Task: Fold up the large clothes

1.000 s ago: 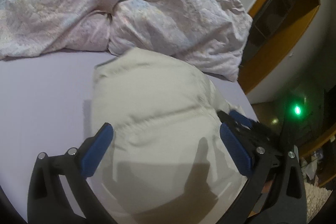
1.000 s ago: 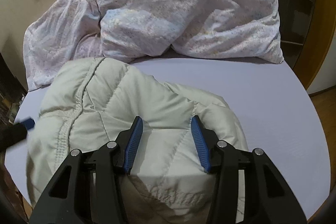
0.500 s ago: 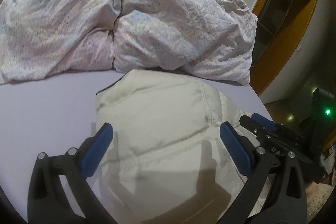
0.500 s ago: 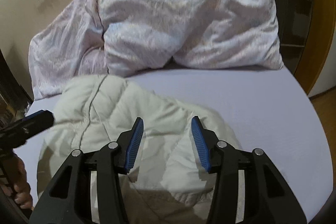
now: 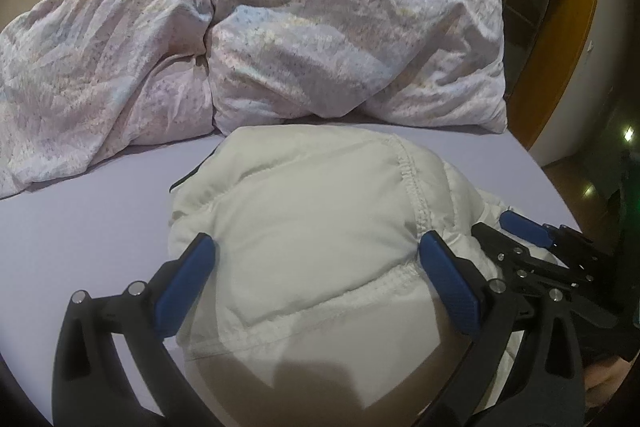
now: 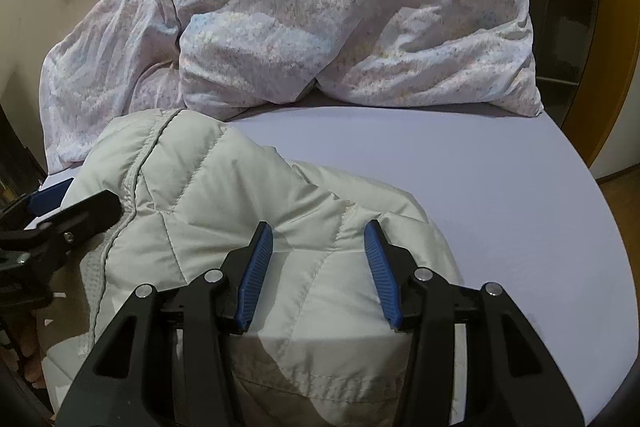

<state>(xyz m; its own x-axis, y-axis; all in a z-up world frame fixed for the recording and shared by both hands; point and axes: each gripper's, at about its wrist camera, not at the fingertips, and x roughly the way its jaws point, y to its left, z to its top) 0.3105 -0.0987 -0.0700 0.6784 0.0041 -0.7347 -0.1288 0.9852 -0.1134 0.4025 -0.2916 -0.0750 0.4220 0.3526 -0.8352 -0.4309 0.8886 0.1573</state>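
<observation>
Pale quilted jacket (image 5: 304, 227) bunched on near part of lavender bed sheet (image 6: 500, 195). Left tongs (image 5: 316, 267) gape wide over it, gripping nothing. Right tongs (image 6: 318, 267) half-open above jacket, empty. Rumpled floral duvet (image 6: 320, 7) at far end.

Left gripper (image 5: 314, 267): we hold it pitched downward, jaws spread wide, blue pads (image 5: 186, 287) far apart and nothing pinched between them. Black linkage arms and silver pivot pins in plain view below.

Right gripper (image 6: 318, 267): we hold it pitched downward more steeply, jaws about half apart, the ribbed blue pads (image 6: 256, 273) facing each other across a clear gap; no pad appears to press on anything, though the fisheye leaves contact at the tips hard to judge.

Mutual position: each of our grippers shows at the edge of the other's view, the two close alongside.
</observation>
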